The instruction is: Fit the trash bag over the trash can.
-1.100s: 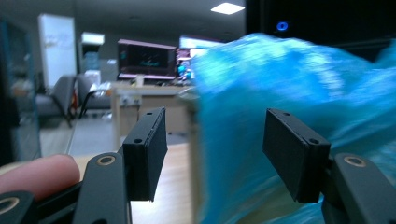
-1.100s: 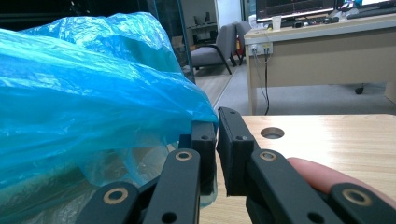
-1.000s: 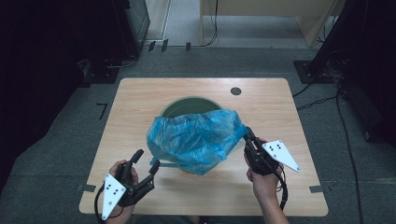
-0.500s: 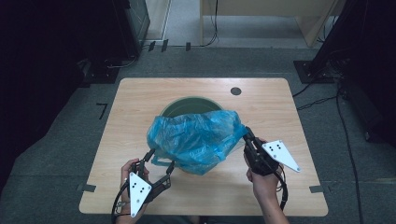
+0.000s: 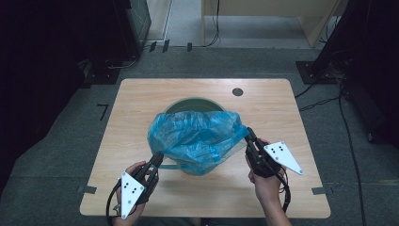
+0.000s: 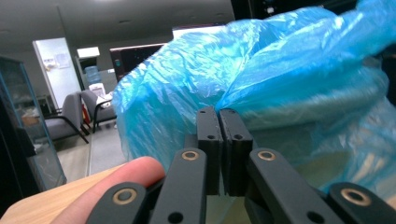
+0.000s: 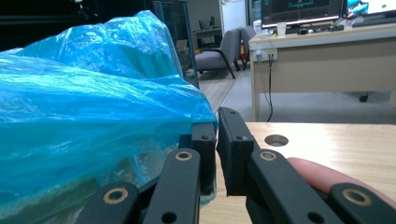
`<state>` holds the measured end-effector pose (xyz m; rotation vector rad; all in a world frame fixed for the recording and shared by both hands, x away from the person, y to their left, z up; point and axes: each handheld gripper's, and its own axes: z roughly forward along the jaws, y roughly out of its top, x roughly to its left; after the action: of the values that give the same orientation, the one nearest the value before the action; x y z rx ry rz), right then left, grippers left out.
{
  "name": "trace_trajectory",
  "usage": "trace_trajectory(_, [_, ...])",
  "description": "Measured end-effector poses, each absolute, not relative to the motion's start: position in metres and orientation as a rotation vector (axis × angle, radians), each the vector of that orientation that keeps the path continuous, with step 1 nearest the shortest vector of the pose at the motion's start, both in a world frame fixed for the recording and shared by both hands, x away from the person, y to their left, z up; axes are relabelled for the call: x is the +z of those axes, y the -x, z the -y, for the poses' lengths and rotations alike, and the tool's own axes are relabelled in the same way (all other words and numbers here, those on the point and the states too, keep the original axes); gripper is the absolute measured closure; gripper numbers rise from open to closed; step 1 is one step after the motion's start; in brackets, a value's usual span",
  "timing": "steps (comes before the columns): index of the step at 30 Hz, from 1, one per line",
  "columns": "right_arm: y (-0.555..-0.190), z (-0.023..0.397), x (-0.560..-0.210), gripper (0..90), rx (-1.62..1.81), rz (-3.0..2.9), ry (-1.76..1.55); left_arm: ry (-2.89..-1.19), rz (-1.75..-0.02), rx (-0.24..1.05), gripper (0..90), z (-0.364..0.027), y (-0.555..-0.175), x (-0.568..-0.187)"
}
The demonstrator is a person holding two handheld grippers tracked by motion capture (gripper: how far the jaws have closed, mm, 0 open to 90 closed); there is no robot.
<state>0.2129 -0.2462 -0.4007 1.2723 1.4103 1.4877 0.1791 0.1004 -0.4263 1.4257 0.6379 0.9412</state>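
A crumpled blue plastic bag (image 5: 197,136) lies over a dark green bin (image 5: 193,104) in the middle of the table. My left gripper (image 5: 158,156) is at the bag's near left edge. Its jaws have just been closing and now stand together, pinching the blue film (image 6: 280,93) at their tips (image 6: 218,112). My right gripper (image 5: 248,133) holds the bag's right corner. In the right gripper view the film (image 7: 93,116) runs in between the nearly closed jaws of the gripper (image 7: 217,116). The bag hides most of the bin.
The wooden table (image 5: 141,99) has a round cable hole (image 5: 237,92) at the far right. Grey carpet surrounds the table, with dark equipment stands at the left and right. A cable trails from each gripper toward the near edge.
My left gripper has moved right and forward to the bag's edge, and its open jaws have closed on the film. The right gripper and the bag have stayed put.
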Motion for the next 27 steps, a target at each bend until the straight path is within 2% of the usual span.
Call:
trace_trajectory(7, [-0.222,0.243,-0.393,86.3,1.462,-1.417,-1.251,-1.393,-0.672,0.946,89.8,-0.104,-0.194,-0.408])
trace_trajectory(16, [-0.255,0.237,-0.378,86.2,1.393,-1.482,-1.233,-1.37,-0.733,0.928,90.0,-0.104,-0.24,-0.383])
trace_trajectory(22, [-0.283,0.233,-0.382,86.8,1.358,-1.501,-1.249,-1.342,-0.848,0.876,90.0,-0.103,-0.286,-0.388])
trace_trajectory(27, [-0.312,0.23,-0.393,87.6,1.329,-1.572,-1.313,-1.307,-1.03,0.731,90.0,-0.102,-0.325,-0.399])
